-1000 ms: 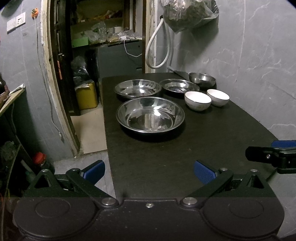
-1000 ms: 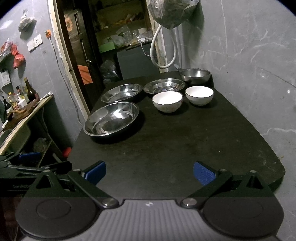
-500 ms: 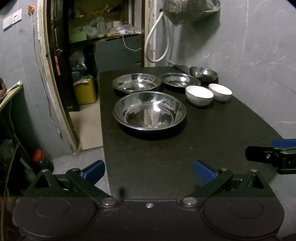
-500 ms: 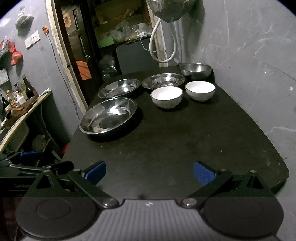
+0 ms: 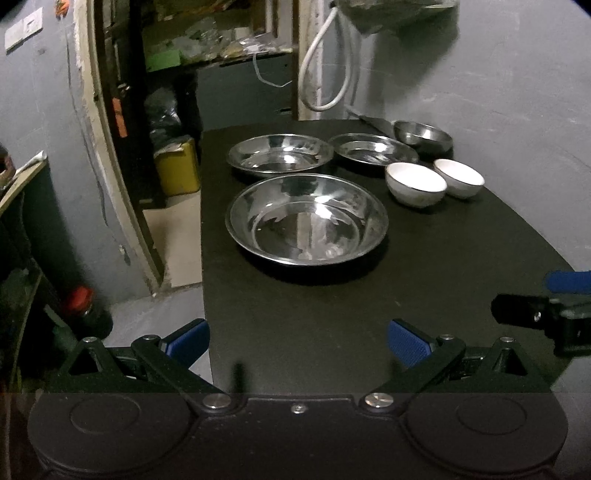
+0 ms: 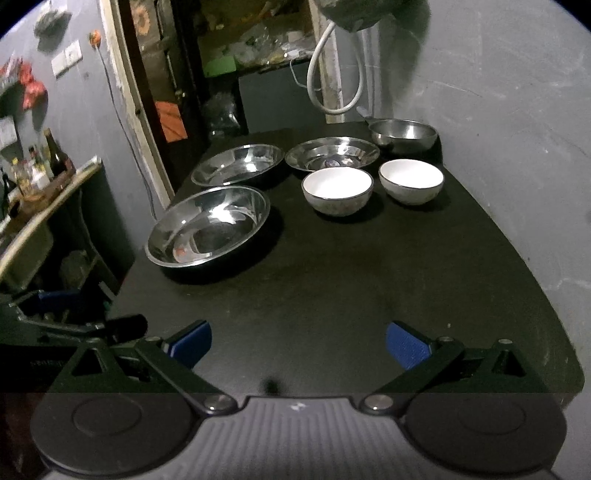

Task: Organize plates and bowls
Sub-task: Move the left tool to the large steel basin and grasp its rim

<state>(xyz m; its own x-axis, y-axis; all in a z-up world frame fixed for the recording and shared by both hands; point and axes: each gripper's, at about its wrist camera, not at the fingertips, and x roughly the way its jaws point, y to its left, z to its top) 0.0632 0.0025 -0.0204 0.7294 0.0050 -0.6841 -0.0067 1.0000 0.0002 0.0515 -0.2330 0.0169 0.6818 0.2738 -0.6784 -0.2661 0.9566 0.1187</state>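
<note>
1. Both views are dim, with grainy grey walls.
2. Overhead light leaves white glare in the large shiny steel plate (image 5: 306,219).
3. Dishes cast soft shadows on the black desk (image 6: 332,280).
4. Fisheye bends the edges; corners go black.

Readable text: none could be made out in either view.
Labels, brands, numbers: none legible.

right gripper (image 5: 561,314) cut off at frame edge, hanging bag (image 5: 391,14) cropped at top

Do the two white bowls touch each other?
Apart. The right wrist view shows dark table between the nearer white bowl and the farther white bowl.
</note>
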